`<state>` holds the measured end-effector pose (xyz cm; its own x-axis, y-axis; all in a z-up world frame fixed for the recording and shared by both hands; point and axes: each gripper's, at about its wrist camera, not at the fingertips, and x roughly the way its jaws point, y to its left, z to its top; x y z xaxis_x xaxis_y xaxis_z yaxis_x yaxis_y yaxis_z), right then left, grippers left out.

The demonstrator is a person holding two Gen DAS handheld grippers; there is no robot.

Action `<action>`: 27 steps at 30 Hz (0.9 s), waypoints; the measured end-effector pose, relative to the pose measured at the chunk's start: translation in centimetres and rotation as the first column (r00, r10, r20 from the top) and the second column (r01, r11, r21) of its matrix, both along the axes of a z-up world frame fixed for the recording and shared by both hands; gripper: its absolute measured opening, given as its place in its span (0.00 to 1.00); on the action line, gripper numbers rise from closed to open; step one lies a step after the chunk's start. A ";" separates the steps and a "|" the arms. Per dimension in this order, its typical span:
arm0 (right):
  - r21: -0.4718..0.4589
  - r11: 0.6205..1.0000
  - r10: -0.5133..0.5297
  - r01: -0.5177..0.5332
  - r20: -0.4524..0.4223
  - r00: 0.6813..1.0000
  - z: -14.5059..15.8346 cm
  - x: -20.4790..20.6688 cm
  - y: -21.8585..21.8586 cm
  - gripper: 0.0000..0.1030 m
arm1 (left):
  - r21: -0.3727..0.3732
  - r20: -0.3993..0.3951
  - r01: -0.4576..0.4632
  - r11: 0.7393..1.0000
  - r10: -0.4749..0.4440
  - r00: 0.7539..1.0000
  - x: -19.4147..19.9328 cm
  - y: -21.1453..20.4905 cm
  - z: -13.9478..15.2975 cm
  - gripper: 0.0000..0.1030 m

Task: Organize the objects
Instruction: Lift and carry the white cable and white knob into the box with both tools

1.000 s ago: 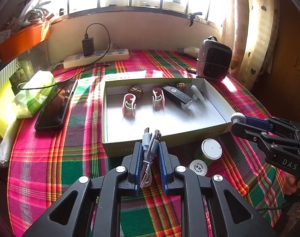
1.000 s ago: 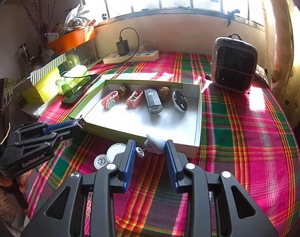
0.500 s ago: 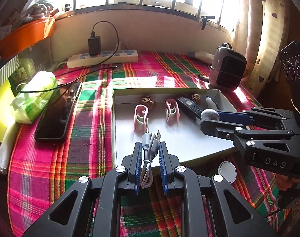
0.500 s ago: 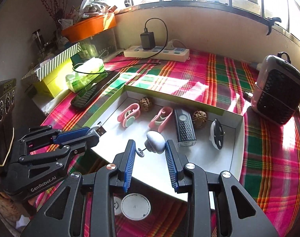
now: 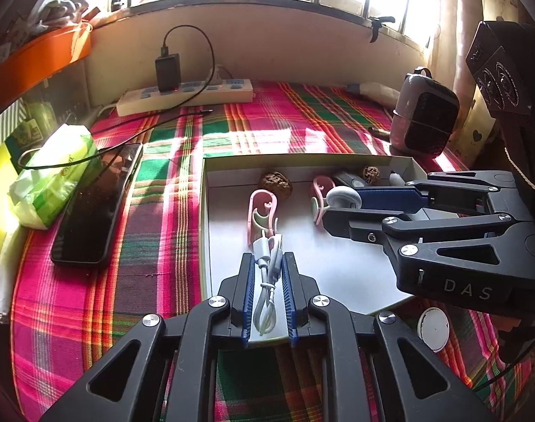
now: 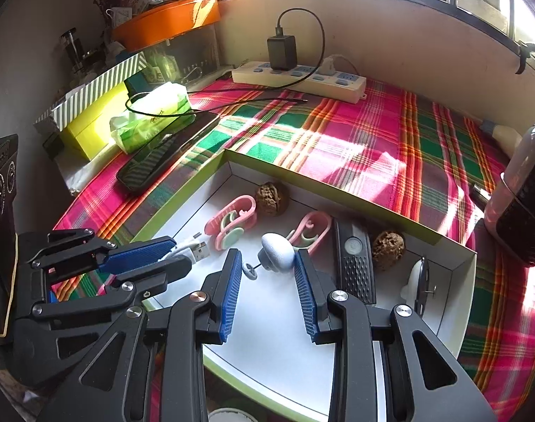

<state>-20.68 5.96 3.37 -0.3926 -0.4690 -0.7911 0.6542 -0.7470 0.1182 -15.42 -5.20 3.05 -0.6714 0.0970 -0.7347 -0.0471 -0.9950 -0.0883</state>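
Note:
A white box with a green rim (image 5: pixel 203 211) (image 6: pixel 373 207) lies on the plaid cloth. My left gripper (image 5: pixel 267 263) (image 6: pixel 183 256) hangs over the box's near-left part, its jaws closing tight on a coiled white USB cable (image 5: pixel 265 281) whose plug (image 6: pixel 198 249) sticks out past the tips. My right gripper (image 6: pixel 267 263) (image 5: pixel 337 207) is shut on a small grey egg-shaped object (image 6: pixel 278 253) (image 5: pixel 343 197) with a wire ring, above the box's middle. Inside lie two pink clips (image 5: pixel 262 211) (image 6: pixel 232 225), two walnuts (image 6: pixel 271 198) and a black remote (image 6: pixel 353 263).
A black phone (image 5: pixel 98 204) and a green tissue pack (image 5: pixel 52 176) lie left of the box. A power strip (image 5: pixel 186 95) with a charger runs along the back wall. A small heater (image 5: pixel 424 119) stands back right. A white round lid (image 5: pixel 433 328) lies by the box's front.
Both grippers have come forward from the box's front edge to above its floor. The right one has swung left across the box with the grey object. Both grips are kept.

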 end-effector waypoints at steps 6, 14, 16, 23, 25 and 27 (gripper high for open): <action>0.005 1.000 0.020 -0.020 0.026 0.999 -0.5 -0.9 -0.7 0.32 | 0.002 0.014 -0.004 1.000 0.004 1.000 -0.5 0.1 -0.5 0.13; 0.037 0.998 0.042 -0.043 0.015 0.999 -1.0 -1.5 -2.2 0.32 | -0.003 0.017 -0.004 1.000 0.004 1.000 -0.8 0.2 -0.8 0.13; 0.053 0.997 0.048 -0.048 0.001 0.999 -1.0 -1.6 -2.6 0.32 | -0.001 0.019 -0.004 1.000 0.004 1.000 -0.8 0.2 -0.8 0.13; 0.089 0.994 0.067 -0.065 -0.023 0.997 -1.2 -1.6 -3.3 0.32 | -0.006 0.019 -0.003 1.000 0.003 1.000 -0.8 0.2 -1.1 0.14; 0.097 0.993 0.070 -0.067 -0.030 0.997 -1.3 -1.6 -3.4 0.32 | -0.006 0.020 -0.004 1.000 0.004 1.000 -0.8 0.2 -1.0 0.14; 0.102 0.992 0.072 -0.068 -0.034 0.997 -1.3 -1.6 -3.6 0.32 | -0.008 0.018 -0.003 1.000 0.004 1.000 -0.8 0.3 -1.0 0.14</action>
